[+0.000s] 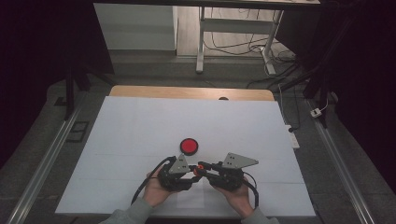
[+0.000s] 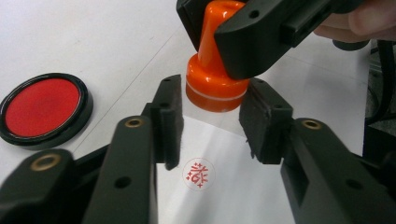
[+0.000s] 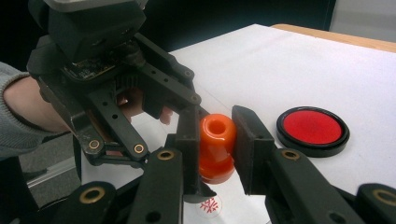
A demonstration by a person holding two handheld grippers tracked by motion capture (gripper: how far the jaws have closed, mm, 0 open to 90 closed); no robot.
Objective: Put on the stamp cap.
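Note:
An orange stamp (image 3: 217,144) with a rounded handle hangs just above the white sheet, and my right gripper (image 3: 217,140) is shut on its handle. In the left gripper view the stamp (image 2: 217,88) tilts, its wide base facing down. My left gripper (image 2: 212,121) is open, its pads standing on either side of that base with a slight gap. A red stamped mark (image 2: 198,173) lies on the paper below the stamp. In the high view both grippers meet tip to tip at the stamp (image 1: 200,166), left gripper (image 1: 192,171) and right gripper (image 1: 206,169), near the table's front.
A round red ink pad (image 1: 189,146) in a black case lies open just beyond the grippers. A white sheet (image 1: 187,116) covers the wooden table (image 1: 187,92). A small slip of paper (image 1: 191,198) lies under the hands. Desk legs and cables stand on the floor beyond.

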